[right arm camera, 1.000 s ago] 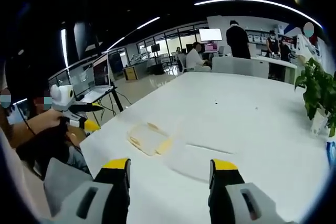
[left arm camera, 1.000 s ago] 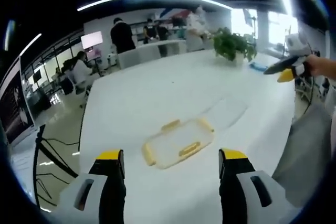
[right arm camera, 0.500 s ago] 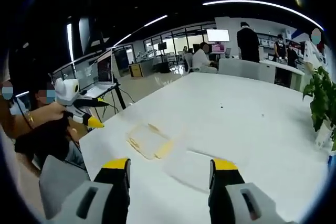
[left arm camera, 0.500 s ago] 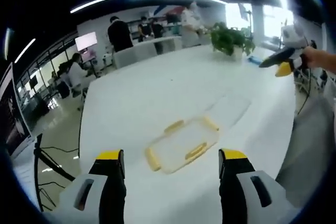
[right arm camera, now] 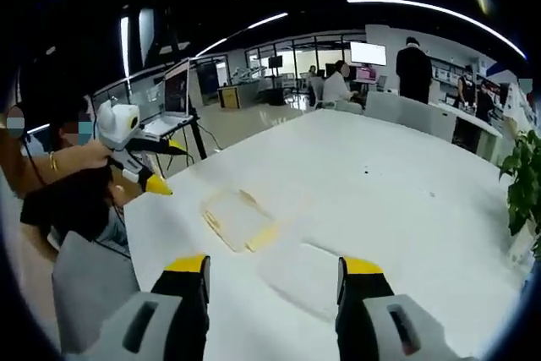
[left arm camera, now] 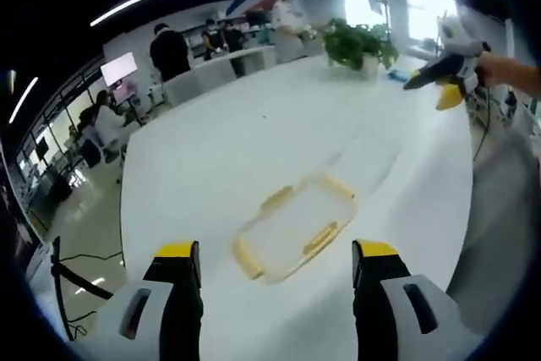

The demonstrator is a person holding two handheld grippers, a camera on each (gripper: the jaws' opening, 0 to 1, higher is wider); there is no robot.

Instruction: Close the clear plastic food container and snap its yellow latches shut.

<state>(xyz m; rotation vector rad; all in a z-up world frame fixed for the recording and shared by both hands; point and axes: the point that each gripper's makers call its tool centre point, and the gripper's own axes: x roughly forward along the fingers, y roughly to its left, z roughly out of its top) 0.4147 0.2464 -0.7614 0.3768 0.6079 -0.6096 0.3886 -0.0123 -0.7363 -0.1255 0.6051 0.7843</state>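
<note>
While both claws gape | lid mid-table | wide margins

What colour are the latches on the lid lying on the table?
Yellow latches on a clear lid, best seen in the left gripper view.

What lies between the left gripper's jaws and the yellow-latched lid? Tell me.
In the left gripper view, only bare white table separates the open left gripper from the lid.
</note>
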